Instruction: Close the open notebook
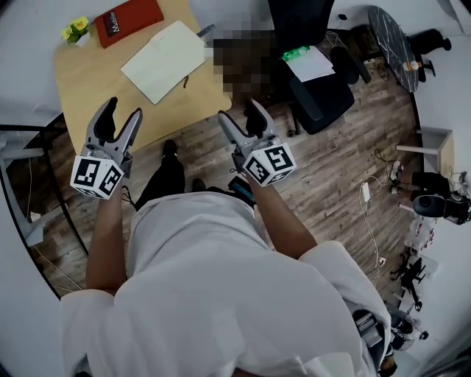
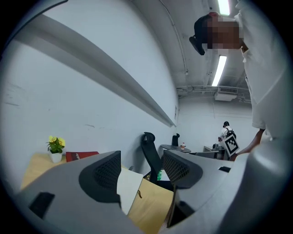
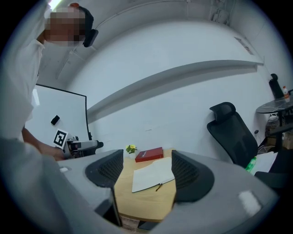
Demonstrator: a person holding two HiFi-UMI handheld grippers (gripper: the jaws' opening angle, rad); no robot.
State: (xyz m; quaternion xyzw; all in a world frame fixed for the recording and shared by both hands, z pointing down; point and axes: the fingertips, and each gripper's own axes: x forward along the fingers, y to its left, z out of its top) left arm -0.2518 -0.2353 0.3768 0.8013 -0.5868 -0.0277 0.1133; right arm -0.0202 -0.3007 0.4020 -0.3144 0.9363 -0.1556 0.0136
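Note:
An open notebook (image 1: pixel 165 60) with white pages lies flat on the wooden table (image 1: pixel 96 88), a small pen (image 1: pixel 185 82) at its near right edge. In the right gripper view the notebook (image 3: pixel 153 176) shows ahead between the jaws, still far off. My left gripper (image 1: pixel 124 116) hangs open over the table's near edge with nothing in it. My right gripper (image 1: pixel 241 118) is open too, over the floor just right of the table corner. In the left gripper view a strip of the notebook (image 2: pixel 129 188) shows between the open jaws.
A red book (image 1: pixel 129 20) and a small pot of yellow flowers (image 1: pixel 76 30) sit at the table's far left. A black office chair (image 1: pixel 313 74) with papers on its seat stands right of the table. Cables and gear litter the wooden floor at right.

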